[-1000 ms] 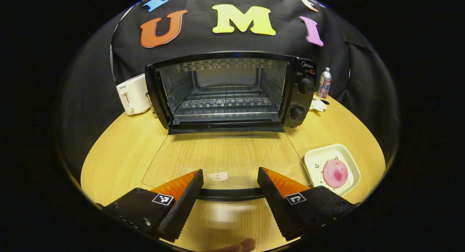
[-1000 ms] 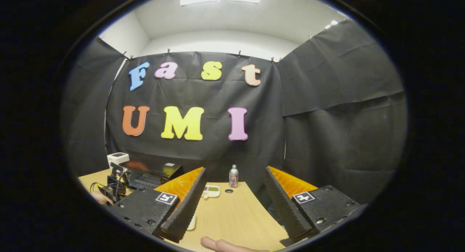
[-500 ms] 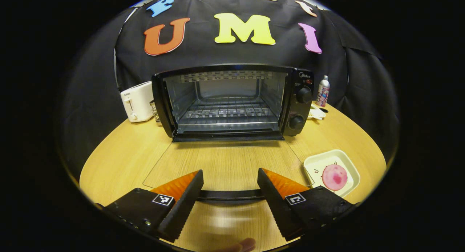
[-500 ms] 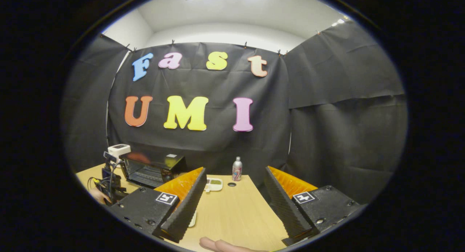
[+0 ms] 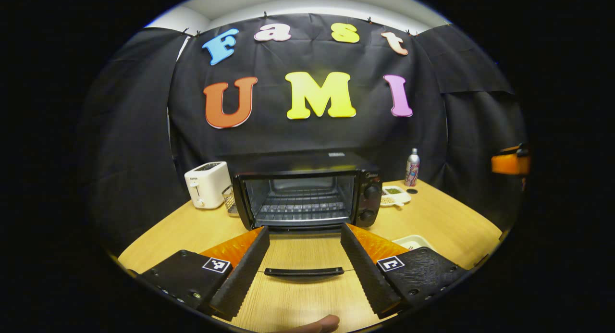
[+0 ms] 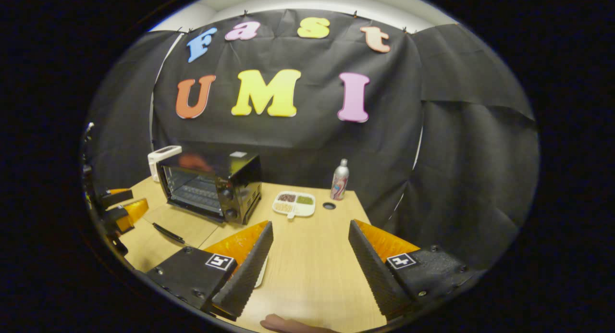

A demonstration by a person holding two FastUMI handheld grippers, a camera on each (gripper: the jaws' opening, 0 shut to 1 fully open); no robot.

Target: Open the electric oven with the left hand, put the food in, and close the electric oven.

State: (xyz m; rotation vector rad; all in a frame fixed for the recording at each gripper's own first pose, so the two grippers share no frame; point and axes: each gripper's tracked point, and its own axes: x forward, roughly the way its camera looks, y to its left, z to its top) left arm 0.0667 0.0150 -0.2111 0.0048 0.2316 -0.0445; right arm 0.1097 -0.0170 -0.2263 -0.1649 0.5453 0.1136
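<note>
The black electric oven stands mid-table with its glass door folded flat onto the table. The door's handle shows between the fingers of my left gripper, which is open and holds nothing. A cream plate peeks out beside its right finger; the food on it is hidden. In the right gripper view the oven sits at the left with its door handle in front. My right gripper hangs open over the table, and a sliver of the plate shows behind its left finger.
A white toaster stands left of the oven. Right of it are a divided snack dish, a metal bottle and a small dark round spot. Black cloth walls close in the round wooden table.
My left gripper has drawn back and tilted up from the open oven, which now looks smaller. The right gripper view has tipped down, bringing the oven and more table into sight.
</note>
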